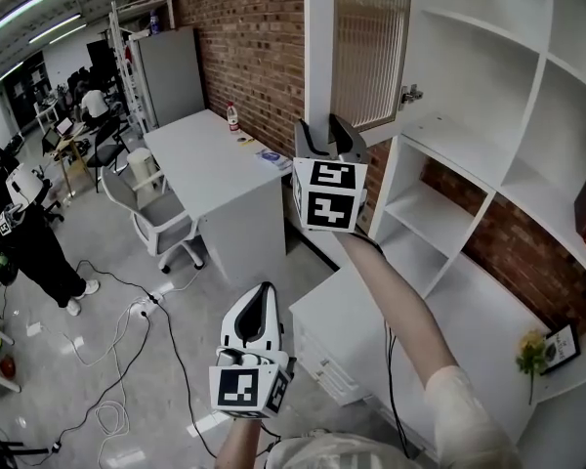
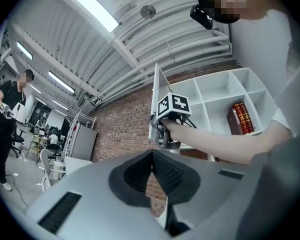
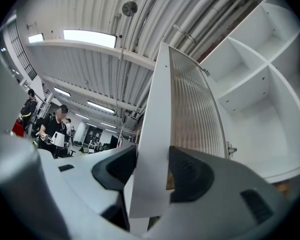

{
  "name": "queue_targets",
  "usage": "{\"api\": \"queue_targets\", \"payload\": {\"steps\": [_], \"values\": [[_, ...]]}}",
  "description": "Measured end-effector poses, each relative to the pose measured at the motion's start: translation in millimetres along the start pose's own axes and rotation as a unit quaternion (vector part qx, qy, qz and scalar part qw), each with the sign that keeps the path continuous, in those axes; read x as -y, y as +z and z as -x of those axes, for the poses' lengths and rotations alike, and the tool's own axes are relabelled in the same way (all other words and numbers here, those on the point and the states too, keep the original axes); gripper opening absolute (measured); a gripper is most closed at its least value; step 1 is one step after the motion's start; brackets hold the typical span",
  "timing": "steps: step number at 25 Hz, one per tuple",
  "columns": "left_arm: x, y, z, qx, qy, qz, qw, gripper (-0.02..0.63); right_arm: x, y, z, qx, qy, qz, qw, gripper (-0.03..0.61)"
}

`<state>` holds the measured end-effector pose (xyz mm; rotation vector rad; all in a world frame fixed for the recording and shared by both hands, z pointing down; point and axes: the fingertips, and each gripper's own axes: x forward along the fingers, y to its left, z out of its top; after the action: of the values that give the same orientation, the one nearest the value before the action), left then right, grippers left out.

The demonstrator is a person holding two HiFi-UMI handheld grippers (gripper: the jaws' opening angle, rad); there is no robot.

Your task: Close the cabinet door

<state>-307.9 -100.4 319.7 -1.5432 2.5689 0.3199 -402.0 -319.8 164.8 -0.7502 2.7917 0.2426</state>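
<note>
Here the left gripper [image 1: 265,296], below and left of the cabinet door [image 1: 369,42], hangs idle, jaws together on nothing. The right gripper [image 1: 338,127] pinches the door's lower free edge; the door stands swung out from the white shelving [image 1: 474,71] to its right. Grasping seems complete, so the next move calls for swinging the door rightward. Nothing juts from the shelf fronts behind it; the arc looks free.

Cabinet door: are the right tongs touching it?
Touching. The right gripper view shows the cabinet door standing between the right tongs, with both pads against its edge and no gap.
</note>
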Motion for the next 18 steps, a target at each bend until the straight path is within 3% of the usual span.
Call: {"api": "queue_targets", "payload": {"steps": [18], "values": [[40.8,-4.1,-8.6,-0.012,-0.056,-0.009,0.9983,0.014,19.8,10.8,48.6,-0.001,0.049,-0.025,0.998,0.186]]}}
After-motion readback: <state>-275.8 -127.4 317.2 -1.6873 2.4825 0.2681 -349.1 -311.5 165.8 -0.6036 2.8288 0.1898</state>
